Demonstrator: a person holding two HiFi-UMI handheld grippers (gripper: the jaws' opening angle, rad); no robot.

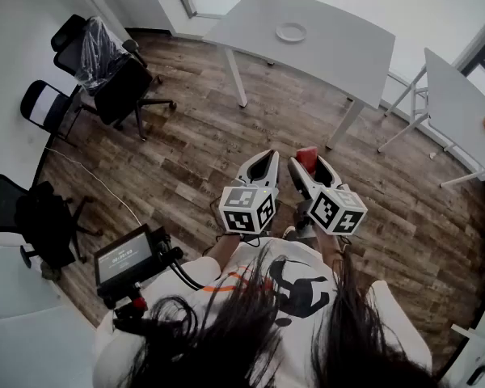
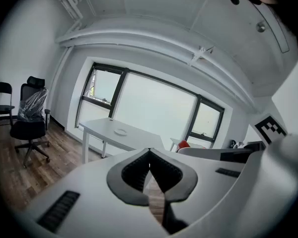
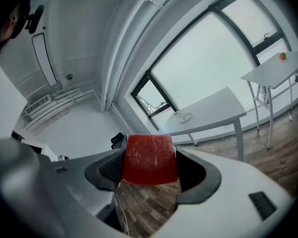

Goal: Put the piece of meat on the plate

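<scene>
1. Fingers [image 2: 131, 175] of the left gripper [image 2: 149, 155] are pressed together at the tips. Nothing is between them, so this gripper is closed and empty. It is held out in front of the person, above the wooden floor [image 1: 194, 148].

2. To its right, just beside it, the right gripper [image 3: 150, 158] is clamped on the piece of meat [image 3: 150, 155]. The two dark pads [image 3: 108, 168] touch the red slab on its left and right sides.

3. What is done: the meat is picked up and is in the air, carried in front of the person's body.

4. What is left: the plate [image 1: 291, 31] is lying on the white table [image 1: 339, 51], well apart from both grippers and across the open floor. It looks empty. I judge that the person must walk to the table, lower the meat on the plate and open the jaws. The task is about half done.

5. Direction of the meat: it is a flat, nearly square slab. Its broad face is turned to the right gripper's camera, and its rounded end sticks out past the finger tips, forward toward the table. The long axis seems to run along the jaws, but the two sides are so close in length that I cannot say this surely.
</scene>
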